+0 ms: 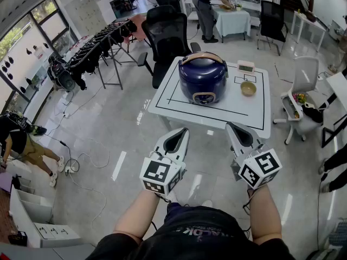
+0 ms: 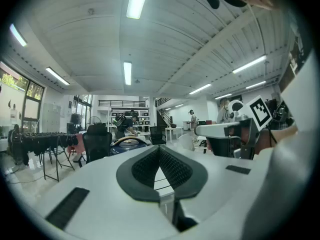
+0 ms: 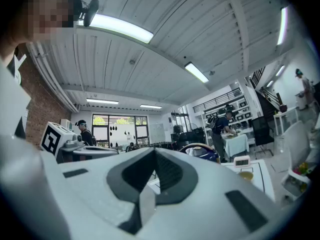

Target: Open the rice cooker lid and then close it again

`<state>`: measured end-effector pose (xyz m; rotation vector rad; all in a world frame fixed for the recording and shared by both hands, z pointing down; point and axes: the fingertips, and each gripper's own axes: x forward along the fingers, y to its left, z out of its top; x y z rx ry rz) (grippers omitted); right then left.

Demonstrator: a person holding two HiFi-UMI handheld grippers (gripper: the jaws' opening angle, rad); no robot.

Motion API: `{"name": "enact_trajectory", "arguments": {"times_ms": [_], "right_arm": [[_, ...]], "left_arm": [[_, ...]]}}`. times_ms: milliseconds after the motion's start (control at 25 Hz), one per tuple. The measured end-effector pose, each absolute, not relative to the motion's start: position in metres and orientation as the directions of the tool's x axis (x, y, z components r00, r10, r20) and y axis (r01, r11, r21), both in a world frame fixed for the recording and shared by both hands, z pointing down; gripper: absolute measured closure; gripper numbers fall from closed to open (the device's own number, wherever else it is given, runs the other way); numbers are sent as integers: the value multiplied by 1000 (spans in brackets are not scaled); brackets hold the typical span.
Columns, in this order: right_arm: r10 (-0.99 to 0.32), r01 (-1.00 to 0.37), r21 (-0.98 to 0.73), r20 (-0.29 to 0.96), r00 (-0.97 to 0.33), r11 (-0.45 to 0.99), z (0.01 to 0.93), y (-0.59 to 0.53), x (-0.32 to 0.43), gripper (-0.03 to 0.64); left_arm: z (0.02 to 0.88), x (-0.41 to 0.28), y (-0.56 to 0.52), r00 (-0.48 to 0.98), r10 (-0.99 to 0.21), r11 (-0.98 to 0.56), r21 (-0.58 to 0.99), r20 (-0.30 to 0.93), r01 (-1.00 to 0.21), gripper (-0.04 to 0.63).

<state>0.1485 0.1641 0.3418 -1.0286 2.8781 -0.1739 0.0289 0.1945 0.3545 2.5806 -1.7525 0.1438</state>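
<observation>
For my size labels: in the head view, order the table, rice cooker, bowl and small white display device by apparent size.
Largest: table
Next: rice cooker
Last, unranked: bowl and display device look about alike.

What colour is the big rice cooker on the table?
Dark blue, round rice cooker, with a tan handle; the head view shows it best.

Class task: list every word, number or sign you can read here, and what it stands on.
Nothing reads clearly.
Shirt print: blurred, unreadable.
Timer display: too small.
Rice cooker panel: too small.
Marker cubes: square patterns, no letters.
</observation>
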Motion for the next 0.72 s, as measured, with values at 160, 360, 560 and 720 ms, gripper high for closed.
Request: {"name": "enact_trajectory", "arguments": {"times_ms": [160,360,560,720], "right_arm": [[-633,-624,-134,-36,-773,770,344,164,149,617],[-620,-608,-141,-58,-783,781,340,165,151,615],[-618,-608,-123,-78,-782,785,335,160,150,615],[-611,-600,-121,-88,-787,791,333,152,148,607]], "left_arm": [[356,28,194,361,-928,-365,-35,90,-930,594],[352,28,194,346,-935,-350,-31,83,-936,594],[349,24,189,335,-940,-337,-18,71,-941,593],[350,20,179,333,-940,-334,-7,70,-942,576]]}}
